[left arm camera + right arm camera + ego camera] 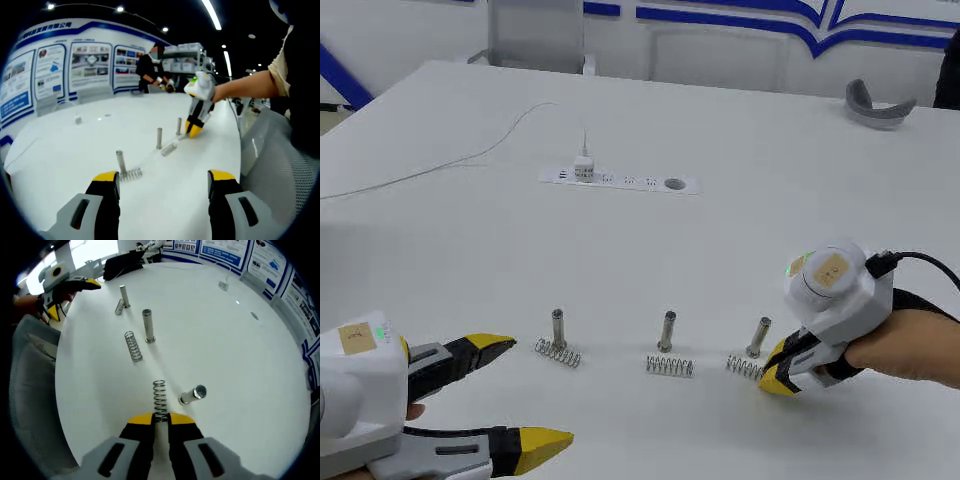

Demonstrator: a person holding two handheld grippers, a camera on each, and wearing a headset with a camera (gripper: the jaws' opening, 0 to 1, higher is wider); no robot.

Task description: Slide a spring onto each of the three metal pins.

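The left gripper (pixel 540 390) hangs at the near left edge of the white table (pixel 740 240), jaws spread wide, holding nothing. To the right, the right gripper (pixel 772 380) has its jaws pressed on the right-hand end of the right spring (pixel 744 367).

Task looks barely begun: 0 of 3 springs on a pin. The left spring (pixel 557 352) and middle spring (pixel 669 366) lie flat, long axes approx. left-right, each just in front of its pin. The pinched spring also lies approx. level, pointing left away from the jaws. It likely has to be stood on end.

Just behind, the left pin (pixel 558 328), middle pin (pixel 667 331) and right pin (pixel 759 337) stand upright, tops bare. Farther back: a power strip (pixel 620 180) w/ cable.
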